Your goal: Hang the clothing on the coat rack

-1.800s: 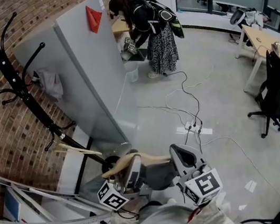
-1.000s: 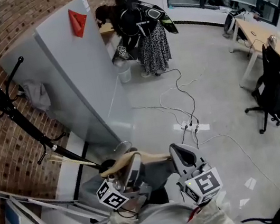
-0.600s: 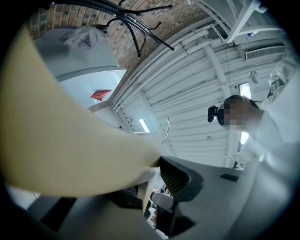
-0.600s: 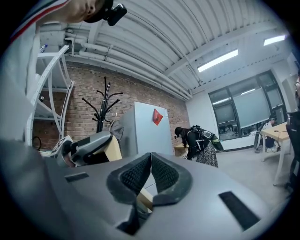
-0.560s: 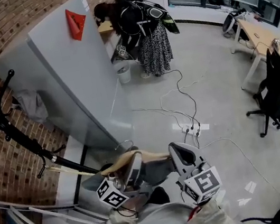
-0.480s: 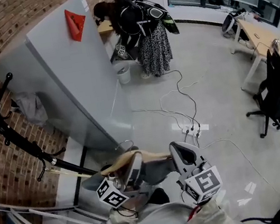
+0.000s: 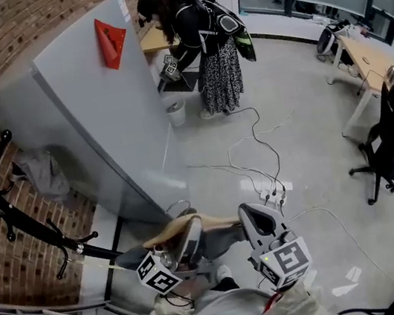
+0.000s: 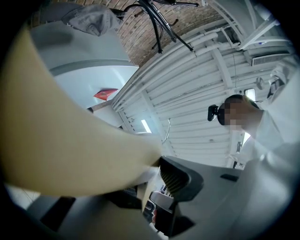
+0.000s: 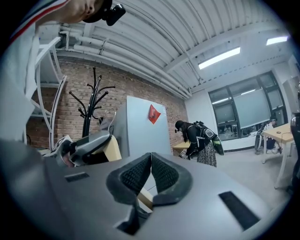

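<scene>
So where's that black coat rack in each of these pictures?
Head view: coat rack at the left edge, against the brick wall.
Left gripper view: coat rack at top centre.
Right gripper view: coat rack left of centre, upright.
Shared landmark: grey panel with a red triangle.

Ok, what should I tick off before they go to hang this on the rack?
1. Left gripper clamped on wooden hanger: ok.
2. Right gripper sharing the load: cannot tell; its jaws are together with nothing seen between them.
3. Grey clothing draped under the hanger: ok.
4. Hanger's wire hook free of cloth: ok.
5. Coat rack in view, visible hooks bare: ok.
</scene>
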Motion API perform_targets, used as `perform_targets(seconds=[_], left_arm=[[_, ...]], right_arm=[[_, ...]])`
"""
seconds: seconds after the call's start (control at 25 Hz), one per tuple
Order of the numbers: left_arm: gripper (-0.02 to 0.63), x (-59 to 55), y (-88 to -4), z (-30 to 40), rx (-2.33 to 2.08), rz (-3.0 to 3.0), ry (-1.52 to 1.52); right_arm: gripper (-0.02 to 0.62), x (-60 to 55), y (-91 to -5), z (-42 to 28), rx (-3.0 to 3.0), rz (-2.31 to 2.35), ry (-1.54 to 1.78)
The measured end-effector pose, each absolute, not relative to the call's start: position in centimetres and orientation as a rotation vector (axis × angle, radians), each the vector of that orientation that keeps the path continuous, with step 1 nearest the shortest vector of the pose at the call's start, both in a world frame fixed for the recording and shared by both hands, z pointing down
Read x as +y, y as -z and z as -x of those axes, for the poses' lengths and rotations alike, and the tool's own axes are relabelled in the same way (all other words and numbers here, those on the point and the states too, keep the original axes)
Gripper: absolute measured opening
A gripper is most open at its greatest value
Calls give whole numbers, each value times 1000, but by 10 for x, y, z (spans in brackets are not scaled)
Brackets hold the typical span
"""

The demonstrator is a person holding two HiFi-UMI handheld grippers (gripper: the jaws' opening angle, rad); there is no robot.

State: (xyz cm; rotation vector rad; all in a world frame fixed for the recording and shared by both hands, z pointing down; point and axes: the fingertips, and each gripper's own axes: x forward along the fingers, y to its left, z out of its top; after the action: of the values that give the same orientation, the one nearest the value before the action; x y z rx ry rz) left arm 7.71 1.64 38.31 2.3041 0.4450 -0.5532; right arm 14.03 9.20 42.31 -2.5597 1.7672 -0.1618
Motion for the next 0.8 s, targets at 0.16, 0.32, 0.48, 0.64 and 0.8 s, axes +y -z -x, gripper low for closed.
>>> perform_targets(seconds=[0.16,0.32,0.48,0.64,0.8], left_arm=[[112,-7,-385,-87,451,-2301,549],[112,-25,-385,-91,461,-2300,552],[112,-41,-384,-86,431,-2308,571],[112,-52,-384,-79,382,-2319,597],[112,-70,-386,-72,311,-2330,627]], right_arm=[[25,66,-425,-152,1768,2564,155],[25,47,-423,-159,1763,2570,145],[25,29,-421,-155,1801,2563,152],[25,13,-418,-150,1867,2536,144],[25,-8,-418,-146,1952,2480,143]])
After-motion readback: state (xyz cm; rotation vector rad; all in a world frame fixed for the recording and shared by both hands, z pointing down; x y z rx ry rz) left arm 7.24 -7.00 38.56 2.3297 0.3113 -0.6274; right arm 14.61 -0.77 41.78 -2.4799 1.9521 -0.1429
